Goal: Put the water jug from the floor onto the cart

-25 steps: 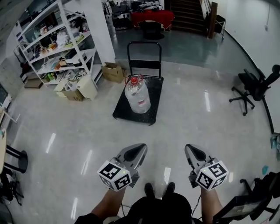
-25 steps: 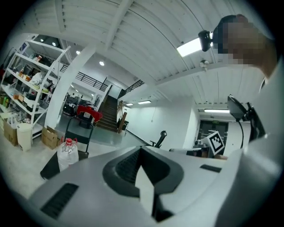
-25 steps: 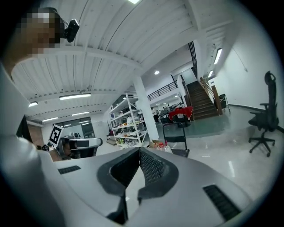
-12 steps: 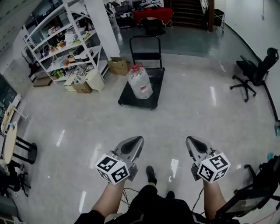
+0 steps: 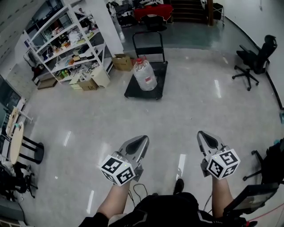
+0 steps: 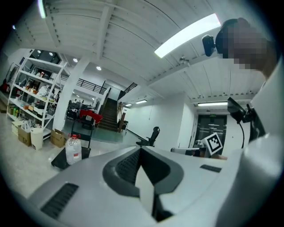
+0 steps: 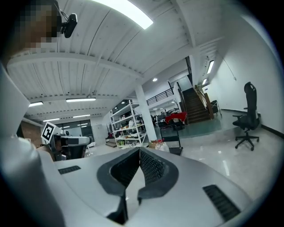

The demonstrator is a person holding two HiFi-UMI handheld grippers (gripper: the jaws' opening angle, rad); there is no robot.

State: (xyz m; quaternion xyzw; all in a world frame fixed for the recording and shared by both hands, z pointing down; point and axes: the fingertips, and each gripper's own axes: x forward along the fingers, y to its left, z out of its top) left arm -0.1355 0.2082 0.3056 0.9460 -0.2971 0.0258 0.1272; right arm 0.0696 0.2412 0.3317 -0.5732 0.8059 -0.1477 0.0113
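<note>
Currently records water jug (image 5: 145, 75) upright on cart (image 5: 159, 86), well apart from left hand-held gripper (image 5: 142, 141) and right hand-held gripper (image 5: 205, 135), both closed, empty; judges it heavy, smooth-sided, best gripped at neck.

A white shelving unit (image 5: 62, 46) crammed with odds and ends stands along the left wall, with cardboard boxes (image 5: 90, 83) on the floor at its foot. Another open box (image 5: 120, 62) sits just beside the white pillar (image 5: 108, 25). Farther back is a table under a red cloth (image 5: 153, 11), and beside it a dark staircase (image 5: 188, 9) rises. A black office chair (image 5: 256, 60) stands well apart on the right. At the left edge, a black stool (image 5: 33, 150) sits near a pale round table (image 5: 13, 137). The pale floor (image 5: 191, 111) shines with streaks of light.
</note>
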